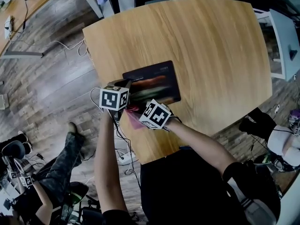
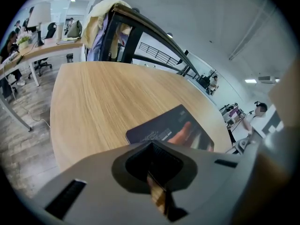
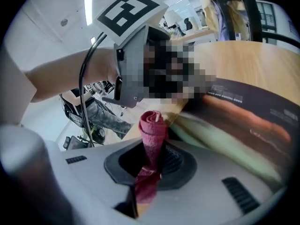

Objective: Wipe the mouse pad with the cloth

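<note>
A dark mouse pad (image 1: 152, 81) with a coloured print lies on the round wooden table (image 1: 211, 55), towards its near left side. In the left gripper view the pad (image 2: 171, 128) stretches ahead of the jaws. My left gripper (image 1: 125, 86) (image 2: 152, 161) is shut at the pad's near left corner, whose edge runs in between the jaws. My right gripper (image 1: 139, 108) (image 3: 152, 146) is shut on a rolled red cloth (image 3: 152, 125) (image 1: 132, 117). It hovers just off the pad's near edge, close beside the left gripper. The pad (image 3: 253, 116) fills the right of the right gripper view.
The table's left and near edges lie close to both grippers. Cables (image 1: 70, 46) trail over the wooden floor to the left. A person's leg (image 1: 65, 158) shows at lower left. A white desk (image 1: 283, 46) stands on the right. A dark rack with clothes (image 2: 110, 27) stands beyond the table.
</note>
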### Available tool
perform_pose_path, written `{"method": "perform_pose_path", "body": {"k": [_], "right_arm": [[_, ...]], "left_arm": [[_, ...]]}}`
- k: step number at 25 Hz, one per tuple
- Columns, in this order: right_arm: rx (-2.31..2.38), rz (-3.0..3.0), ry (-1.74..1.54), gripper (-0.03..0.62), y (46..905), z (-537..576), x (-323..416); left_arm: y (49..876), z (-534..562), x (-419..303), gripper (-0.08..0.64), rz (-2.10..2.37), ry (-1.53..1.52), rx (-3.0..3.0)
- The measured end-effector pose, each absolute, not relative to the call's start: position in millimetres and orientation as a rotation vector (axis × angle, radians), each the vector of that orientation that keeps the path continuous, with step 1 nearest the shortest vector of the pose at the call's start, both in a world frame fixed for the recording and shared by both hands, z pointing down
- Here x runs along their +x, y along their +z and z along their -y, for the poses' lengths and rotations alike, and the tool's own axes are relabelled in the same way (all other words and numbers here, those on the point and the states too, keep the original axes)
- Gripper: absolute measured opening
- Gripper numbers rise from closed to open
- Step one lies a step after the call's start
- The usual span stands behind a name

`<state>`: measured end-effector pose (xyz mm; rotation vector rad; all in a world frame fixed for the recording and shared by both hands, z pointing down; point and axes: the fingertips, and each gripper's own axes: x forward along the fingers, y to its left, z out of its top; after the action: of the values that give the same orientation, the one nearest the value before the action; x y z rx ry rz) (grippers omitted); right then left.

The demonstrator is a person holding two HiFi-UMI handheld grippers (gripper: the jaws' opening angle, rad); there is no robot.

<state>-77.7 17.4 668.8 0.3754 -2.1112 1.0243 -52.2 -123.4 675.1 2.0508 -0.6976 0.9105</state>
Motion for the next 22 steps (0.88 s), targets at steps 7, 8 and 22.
{"method": "perform_pose_path", "body": {"k": [7,8,22], "right_arm": [[0.402,2.114,1.047,0.063,668,-11,-77],[0.404,2.114,1.053,0.063,669,-10,-77],[0.459,2.105,1.118,0.063,669,-2,-61]], "left_arm": [[675,122,-52,0.023,0.709,1.009,2.110],[675,122,-52,0.023,0.711,1.012,2.113],[675,124,-53,0.023,0.705,0.954,2.074]]}}
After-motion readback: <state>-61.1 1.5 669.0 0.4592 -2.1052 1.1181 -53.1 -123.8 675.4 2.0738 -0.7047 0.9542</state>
